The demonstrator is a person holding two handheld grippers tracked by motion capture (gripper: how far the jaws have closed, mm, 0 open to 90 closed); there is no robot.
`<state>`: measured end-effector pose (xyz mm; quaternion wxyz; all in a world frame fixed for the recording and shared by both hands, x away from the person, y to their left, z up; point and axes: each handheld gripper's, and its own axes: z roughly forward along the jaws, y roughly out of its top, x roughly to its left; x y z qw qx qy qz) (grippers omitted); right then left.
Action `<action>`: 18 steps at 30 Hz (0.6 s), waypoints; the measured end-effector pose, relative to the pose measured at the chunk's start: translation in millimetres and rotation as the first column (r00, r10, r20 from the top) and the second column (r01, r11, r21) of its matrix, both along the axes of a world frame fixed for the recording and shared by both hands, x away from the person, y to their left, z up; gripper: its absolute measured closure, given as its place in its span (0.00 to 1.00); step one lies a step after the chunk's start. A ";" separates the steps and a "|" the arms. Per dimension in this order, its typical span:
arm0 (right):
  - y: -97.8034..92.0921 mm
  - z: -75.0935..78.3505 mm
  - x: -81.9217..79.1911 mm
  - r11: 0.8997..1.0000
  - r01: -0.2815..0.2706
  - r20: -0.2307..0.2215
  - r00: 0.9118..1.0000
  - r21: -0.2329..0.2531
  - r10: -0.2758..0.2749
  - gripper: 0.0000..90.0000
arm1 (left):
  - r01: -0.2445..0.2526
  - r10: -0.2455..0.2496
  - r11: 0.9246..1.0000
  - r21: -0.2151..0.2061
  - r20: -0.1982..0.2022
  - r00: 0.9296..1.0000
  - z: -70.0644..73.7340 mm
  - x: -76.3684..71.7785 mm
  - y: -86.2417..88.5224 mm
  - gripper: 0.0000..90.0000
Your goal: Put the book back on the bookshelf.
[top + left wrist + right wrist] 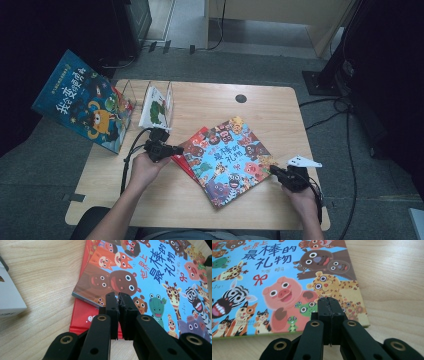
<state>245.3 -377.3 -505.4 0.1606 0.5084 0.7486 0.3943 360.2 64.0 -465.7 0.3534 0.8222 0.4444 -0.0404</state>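
Blue animal picture book point(231, 160): lies flat, skewed, mid-table, atop a red book point(187, 150) whose edge juts out at its left. Left gripper point(173, 149): jaws pressed together, empty, tips at the blue book's left corner. Right gripper point(276, 171): jaws closed, empty, at the book's right edge. Wooden table point(280, 107): bare wood behind and right of the books. Wire book rack point(150, 97): rear left, well apart.
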 end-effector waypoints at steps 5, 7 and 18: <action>-1.3 -0.8 -4.9 1.000 0.006 -0.003 1.000 0.016 -0.006 1.00 | -0.005 0.005 1.000 -0.004 0.005 1.000 0.7 -0.7 0.9 0.97; -1.8 -0.8 -4.8 1.000 0.009 -0.007 1.000 0.022 -0.008 1.00 | -0.008 0.008 1.000 -0.004 0.007 1.000 0.7 -0.5 1.6 0.97; -6.7 -1.9 -3.4 1.000 0.001 -0.043 0.999 0.003 -0.001 1.00 | -0.025 0.025 1.000 0.002 -0.001 1.000 -2.6 2.3 4.5 0.97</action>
